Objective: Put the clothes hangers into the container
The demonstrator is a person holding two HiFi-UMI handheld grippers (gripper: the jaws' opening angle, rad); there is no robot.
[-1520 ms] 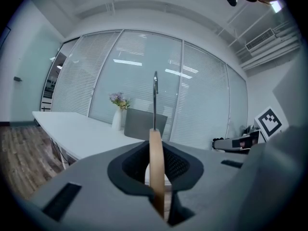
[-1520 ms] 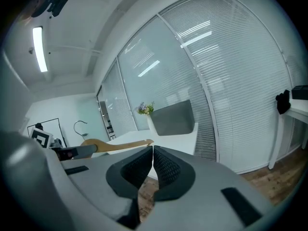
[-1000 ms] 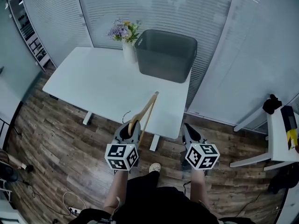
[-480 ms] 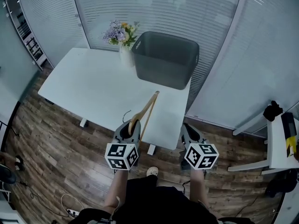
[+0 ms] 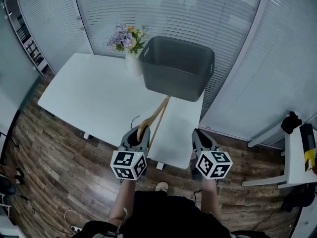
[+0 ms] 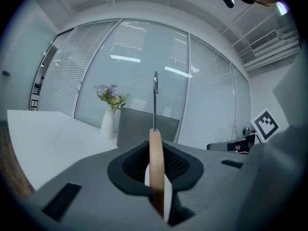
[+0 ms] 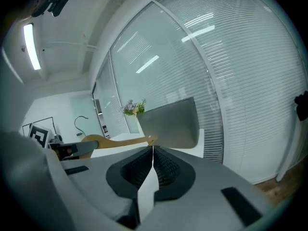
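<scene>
The white table [image 5: 94,95] carries the grey container [image 5: 176,68] at its far corner. From above it looks empty, so no hanger seems delivered yet. The wooden hanger [image 5: 154,117] juts toward it over the table's near edge, pinched in your left gripper [image 5: 137,135]. Your right gripper [image 5: 199,137] is empty, its jaws pressed together.

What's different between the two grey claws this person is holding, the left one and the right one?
The left gripper is clamped on a wooden hanger; the right gripper holds nothing. The left gripper's jaws stand slightly apart with the hanger's wood between them, while the right gripper's jaws meet. Both are grey, held side by side, and point toward the grey container on the white table.
</scene>
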